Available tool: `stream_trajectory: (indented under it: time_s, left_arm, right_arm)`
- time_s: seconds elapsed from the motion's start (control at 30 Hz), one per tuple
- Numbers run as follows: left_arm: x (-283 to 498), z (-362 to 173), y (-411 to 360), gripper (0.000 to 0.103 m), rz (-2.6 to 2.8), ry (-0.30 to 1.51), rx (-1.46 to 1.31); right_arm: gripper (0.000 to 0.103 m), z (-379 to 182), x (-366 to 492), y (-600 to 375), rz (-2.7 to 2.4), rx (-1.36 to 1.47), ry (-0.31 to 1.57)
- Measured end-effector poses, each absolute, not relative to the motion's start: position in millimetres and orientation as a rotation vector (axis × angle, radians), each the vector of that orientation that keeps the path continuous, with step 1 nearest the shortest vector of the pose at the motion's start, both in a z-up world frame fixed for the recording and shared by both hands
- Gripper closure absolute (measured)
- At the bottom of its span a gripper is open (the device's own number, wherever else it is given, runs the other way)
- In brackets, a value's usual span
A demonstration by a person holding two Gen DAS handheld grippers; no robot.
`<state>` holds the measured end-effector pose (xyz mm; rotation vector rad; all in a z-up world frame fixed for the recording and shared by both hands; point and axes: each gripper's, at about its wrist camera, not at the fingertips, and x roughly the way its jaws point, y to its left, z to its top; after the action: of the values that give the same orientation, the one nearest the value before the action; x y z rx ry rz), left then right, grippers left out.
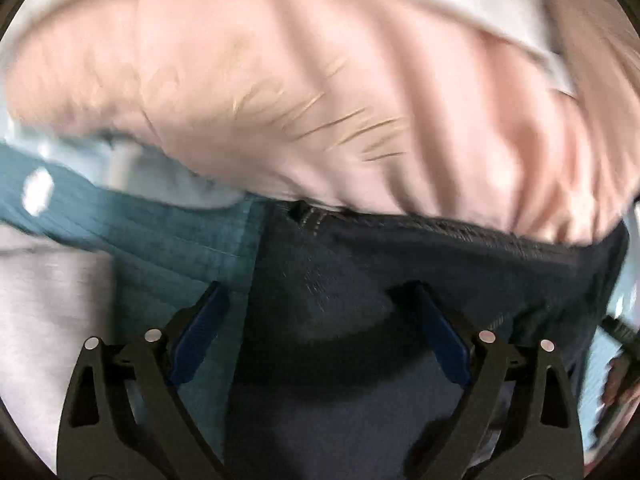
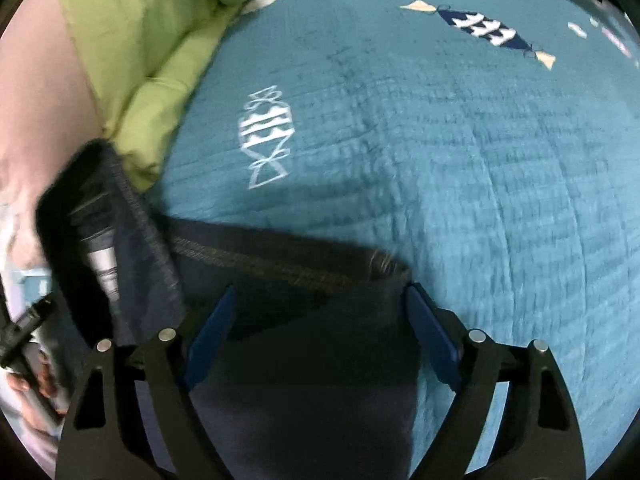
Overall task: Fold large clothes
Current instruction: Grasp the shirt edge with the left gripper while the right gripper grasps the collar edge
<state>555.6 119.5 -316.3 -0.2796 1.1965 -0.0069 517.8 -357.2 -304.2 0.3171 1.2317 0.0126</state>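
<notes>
Plainly, the left gripper (image 1: 316, 300) gapes over the dark garment (image 1: 400, 264) just ahead of its fingertips, the pink bedding (image 1: 320, 80) beyond, and the right gripper (image 2: 318, 304), likewise spread, straddles the hem (image 2: 280, 260), so closing could snag the teal bedspread (image 2: 440, 160).

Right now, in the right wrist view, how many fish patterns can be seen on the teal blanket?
2 clear ones on the teal blanket: a white outlined fish at centre left, and a navy fish at upper right. Small pale marks near the top edges may be more, cut off.
</notes>
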Motion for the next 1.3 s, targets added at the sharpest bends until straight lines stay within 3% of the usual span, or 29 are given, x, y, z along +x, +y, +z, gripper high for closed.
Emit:
stream_trajectory:
  time_s: [0.1,0.13,0.17,0.2,0.23,0.43,0.73,1.03,1.3]
  left_arm:
    - [550.5,-315.9,112.1,0.011,-0.019,1.137,-0.21]
    - [548.2,-316.2,107.3,0.021,-0.025,1.121,-0.178]
    - [543.8,-314.8,102.7,0.029,-0.021,1.092,-0.14]
    - [538.1,-312.1,95.6,0.046,-0.007,1.06,-0.114]
    - [532.9,-308.3,89.6,0.063,0.031,1.035,-0.08]
    - [529.4,-295.9,47.4,0.084,0.098,1.051,-0.051]
    - [511.0,-241.7,19.2,0.088,0.057,0.998,-0.03]
    - [443.2,-170.2,68.6,0.088,0.061,0.913,-0.025]
    - [388.3,-142.0,81.5,0.088,0.037,0.82,0.027]
  right_arm:
    - [0.039,-311.0,518.4,-365.0,-0.034,0.392,1.205]
    - [0.054,-310.6,518.0,-362.3,-0.062,0.337,1.202]
    - [0.061,-308.5,516.8,-359.5,-0.096,0.29,1.194]
    - [0.075,-306.2,514.4,-358.2,-0.132,0.274,1.184]
    - [0.082,-303.8,511.6,-357.0,-0.156,0.269,1.176]
    - [0.089,-282.4,488.3,-352.0,-0.137,0.275,1.094]
    - [0.09,-222.8,453.3,-327.3,-0.11,0.156,1.022]
    - [0.092,-176.9,405.1,-333.5,-0.078,0.158,0.963]
    - [0.092,-134.5,330.4,-330.6,-0.054,0.137,0.873]
